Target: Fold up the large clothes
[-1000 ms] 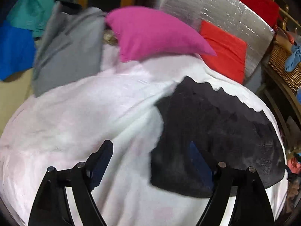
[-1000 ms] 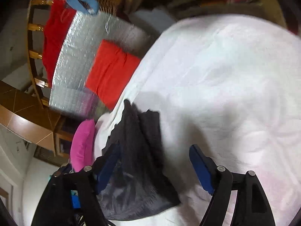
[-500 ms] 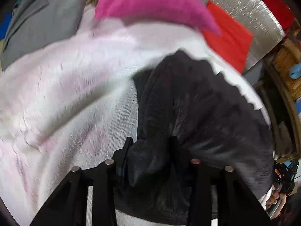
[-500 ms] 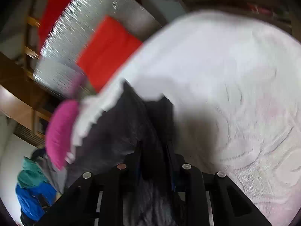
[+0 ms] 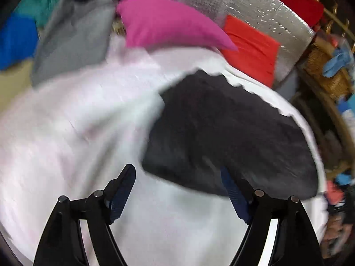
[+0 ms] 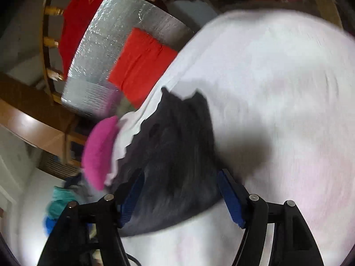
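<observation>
**Both grippers opening over the dark garment**

Your left gripper has its jaws apart and opening. Nothing is clamped between them: bare white sheet lies between the pads. The dark garment lies flat on the sheet ahead and to the right of this gripper, and its near edge passes just in front of the right pad; the blur does not let you tell whether they touch. Beyond the left finger, far ahead, sits a grey cloth, with teal and blue cloth further left. Straight ahead at the far edge is a pink pillow. To the right of it lies a red cloth against a silver mat.

Your right gripper also stands apart with its jaws opening. Here the garment lies between the two blue pads and runs ahead from them, but the pads are not pressing on it. Left of the left finger you see the pillow. Further ahead on that side are the red cloth and the mat. To the right of the right finger there is only sheet.
</observation>
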